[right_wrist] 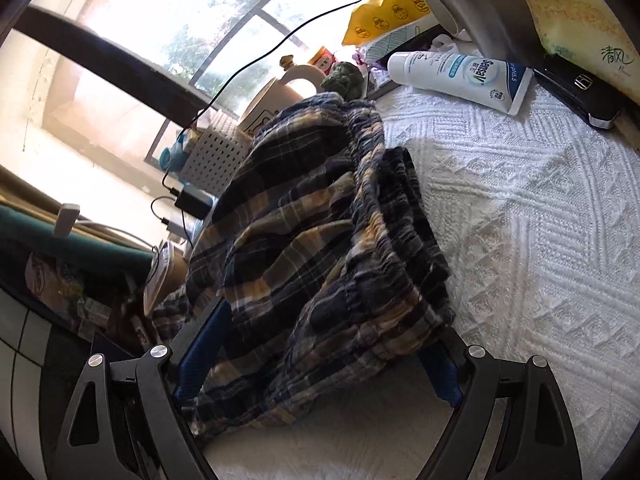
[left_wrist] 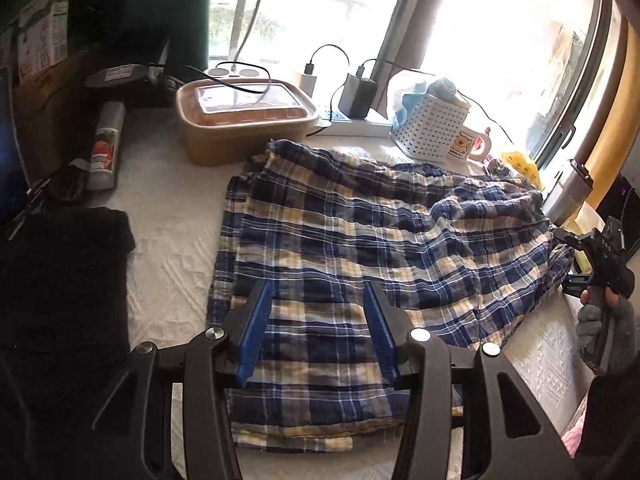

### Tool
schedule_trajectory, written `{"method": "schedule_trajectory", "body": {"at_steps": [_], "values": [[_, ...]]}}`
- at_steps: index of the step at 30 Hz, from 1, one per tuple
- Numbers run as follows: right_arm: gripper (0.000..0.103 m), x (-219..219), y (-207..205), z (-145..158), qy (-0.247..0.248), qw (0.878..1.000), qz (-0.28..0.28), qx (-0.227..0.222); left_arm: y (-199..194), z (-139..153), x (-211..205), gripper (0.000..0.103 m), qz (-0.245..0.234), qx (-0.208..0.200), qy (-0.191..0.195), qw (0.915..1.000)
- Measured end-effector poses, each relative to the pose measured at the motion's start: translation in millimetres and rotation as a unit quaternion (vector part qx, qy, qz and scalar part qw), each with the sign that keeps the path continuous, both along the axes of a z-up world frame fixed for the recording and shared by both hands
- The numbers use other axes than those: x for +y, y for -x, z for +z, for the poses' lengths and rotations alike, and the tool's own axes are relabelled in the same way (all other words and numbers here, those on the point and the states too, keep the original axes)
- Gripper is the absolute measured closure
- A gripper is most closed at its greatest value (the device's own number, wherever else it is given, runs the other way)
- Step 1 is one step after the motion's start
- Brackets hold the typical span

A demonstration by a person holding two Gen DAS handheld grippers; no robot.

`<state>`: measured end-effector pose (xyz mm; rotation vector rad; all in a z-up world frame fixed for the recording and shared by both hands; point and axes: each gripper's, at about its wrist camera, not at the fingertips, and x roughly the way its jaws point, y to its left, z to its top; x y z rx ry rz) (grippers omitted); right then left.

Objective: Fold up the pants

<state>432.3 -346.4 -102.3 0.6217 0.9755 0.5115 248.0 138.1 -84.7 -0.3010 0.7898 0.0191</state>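
Note:
Blue, white and yellow plaid pants [left_wrist: 360, 248] lie spread on a white textured cloth [left_wrist: 172, 248]. My left gripper [left_wrist: 318, 300] is open, its blue pads hovering over the near part of the pants. In the right wrist view the pants [right_wrist: 320, 232] are bunched, with the gathered waistband on the right side. My right gripper [right_wrist: 320, 344] is open with its jaws standing on either side of the bunched waist end; the right pad is partly hidden by fabric. In the left wrist view the right gripper's body [left_wrist: 600, 252] shows at the pants' far right edge.
A brown lidded container [left_wrist: 244, 120], a white perforated basket [left_wrist: 430, 128], a mug [left_wrist: 470, 144], chargers and cables stand along the window side. A black cloth [left_wrist: 60, 280] lies at left. A lotion tube [right_wrist: 456, 76], tissue pack [right_wrist: 584, 28] and black case [right_wrist: 576, 92] sit at right.

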Motion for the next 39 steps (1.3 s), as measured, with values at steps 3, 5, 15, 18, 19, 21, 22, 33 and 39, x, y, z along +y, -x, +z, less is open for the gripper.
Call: {"method": "schedule_trajectory", "body": {"at_steps": [3, 5, 15, 18, 19, 21, 22, 33, 39], "values": [[0.036, 2, -8, 0, 0.003, 1.0, -0.019, -0.007, 4, -1, 3, 0.056, 0.006, 0.001, 0.002, 1.0], [0.095, 6, -12, -4, 0.03, 0.999, -0.015, -0.003, 7, -2, 4, 0.056, 0.008, 0.001, 0.003, 1.0], [0.097, -61, 12, 23, 0.094, 0.994, -0.028, -0.04, 10, 13, -7, 0.056, -0.002, -0.011, -0.002, 0.9999], [0.097, -88, 16, 30, 0.122, 0.99, -0.042, -0.049, 7, 15, -18, 0.056, -0.014, -0.012, -0.003, 0.9998], [0.097, -93, 15, 31, 0.126, 0.99, -0.042, -0.049, 6, 16, -21, 0.056, -0.019, -0.012, -0.004, 0.9997], [0.097, -98, 16, 37, 0.129, 0.989, -0.044, -0.055, 5, 18, -29, 0.056, -0.026, -0.012, -0.005, 0.9996], [0.097, -97, 16, 41, 0.131, 0.989, -0.042, -0.06, 5, 19, -32, 0.056, -0.03, -0.013, -0.005, 0.9994], [0.097, -32, 27, 128, 0.129, 0.976, -0.015, -0.174, 7, 16, -24, 0.044, -0.031, -0.007, -0.001, 0.9995], [0.097, 16, 34, 152, 0.124, 0.97, 0.021, -0.206, 3, 17, -4, 0.031, -0.02, -0.011, 0.008, 0.9997]]}}
